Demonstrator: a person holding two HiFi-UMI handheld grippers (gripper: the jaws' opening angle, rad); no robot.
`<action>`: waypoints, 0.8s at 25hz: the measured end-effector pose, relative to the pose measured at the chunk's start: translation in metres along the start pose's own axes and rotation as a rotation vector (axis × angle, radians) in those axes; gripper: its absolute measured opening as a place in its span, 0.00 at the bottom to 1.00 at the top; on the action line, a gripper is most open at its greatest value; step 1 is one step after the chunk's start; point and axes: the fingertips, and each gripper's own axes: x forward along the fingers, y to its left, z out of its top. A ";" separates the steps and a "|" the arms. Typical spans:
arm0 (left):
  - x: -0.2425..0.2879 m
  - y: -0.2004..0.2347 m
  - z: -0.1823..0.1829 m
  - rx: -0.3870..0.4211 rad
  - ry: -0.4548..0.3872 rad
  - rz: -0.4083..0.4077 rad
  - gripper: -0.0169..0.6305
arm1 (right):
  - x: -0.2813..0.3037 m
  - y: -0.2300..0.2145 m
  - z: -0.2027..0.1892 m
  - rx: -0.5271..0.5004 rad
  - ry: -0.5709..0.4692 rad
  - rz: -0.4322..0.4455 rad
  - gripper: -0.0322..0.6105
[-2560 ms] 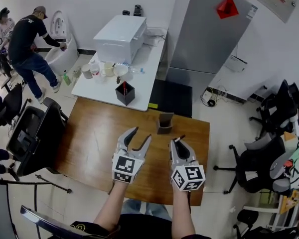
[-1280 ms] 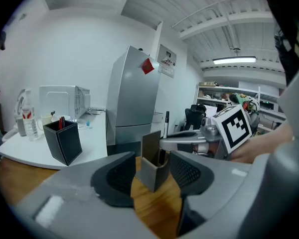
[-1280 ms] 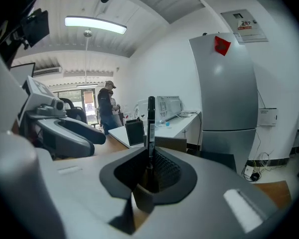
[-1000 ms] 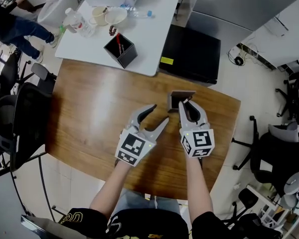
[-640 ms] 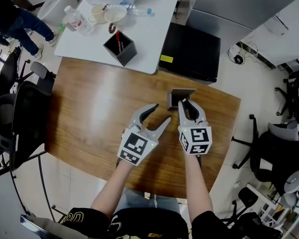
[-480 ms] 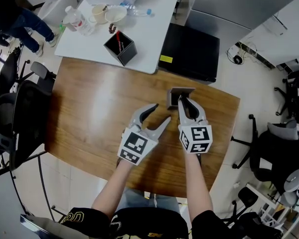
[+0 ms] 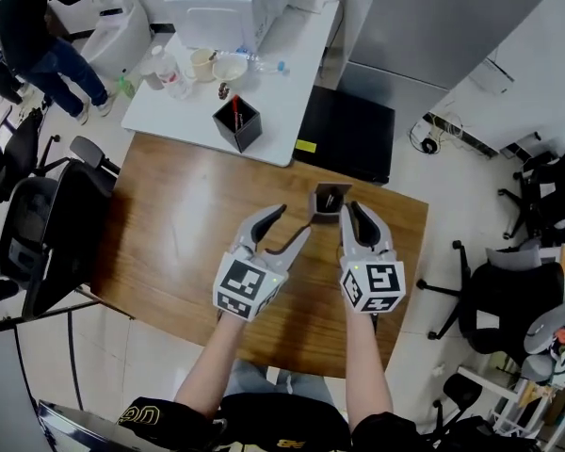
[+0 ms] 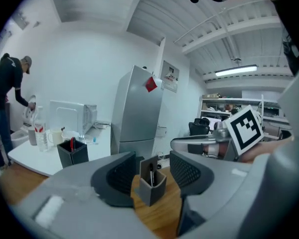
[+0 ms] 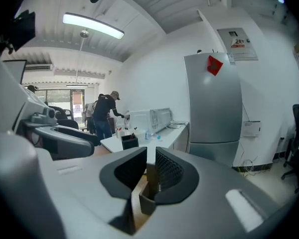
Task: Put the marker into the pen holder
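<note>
The grey pen holder [image 7: 326, 201] stands near the far edge of the wooden table [image 7: 184, 229]. The dark marker [image 8: 151, 175] stands upright inside it, below its tall back wall. My right gripper [image 7: 350, 207] hovers just right of the holder, shut, with nothing visible between its pads. In the right gripper view the holder [image 9: 143, 199] sits close behind the shut right gripper [image 9: 150, 156]. My left gripper [image 7: 292, 220] is open and empty, left of the holder. In the left gripper view the holder [image 8: 150, 185] shows through the gap of the left gripper [image 8: 153, 156].
A white side table [image 7: 193, 111] beyond the wooden one carries a black pen box [image 7: 237, 122], cups, a bottle and a white appliance [image 7: 228, 8]. Black office chairs [image 7: 42, 243] stand at the left. A person [image 7: 38, 36] works far left. A black mat [image 7: 344, 135] lies behind.
The right gripper, earlier carrying the marker at its tips and reaching over the holder, now sits beside the holder without it. The marker stands in the holder. The left gripper stayed open.
</note>
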 end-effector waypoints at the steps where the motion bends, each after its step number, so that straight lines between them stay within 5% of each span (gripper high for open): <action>1: -0.008 -0.002 0.012 0.011 -0.020 0.005 0.36 | -0.009 0.003 0.011 -0.019 -0.015 -0.016 0.12; 9: -0.094 -0.027 0.076 0.057 -0.158 0.043 0.36 | -0.110 0.047 0.075 -0.010 -0.160 -0.101 0.16; 15: -0.150 -0.058 0.080 0.071 -0.203 0.079 0.36 | -0.164 0.105 0.087 -0.060 -0.185 0.023 0.21; 20: -0.184 -0.108 0.090 0.138 -0.250 0.107 0.36 | -0.216 0.127 0.107 -0.044 -0.308 0.038 0.36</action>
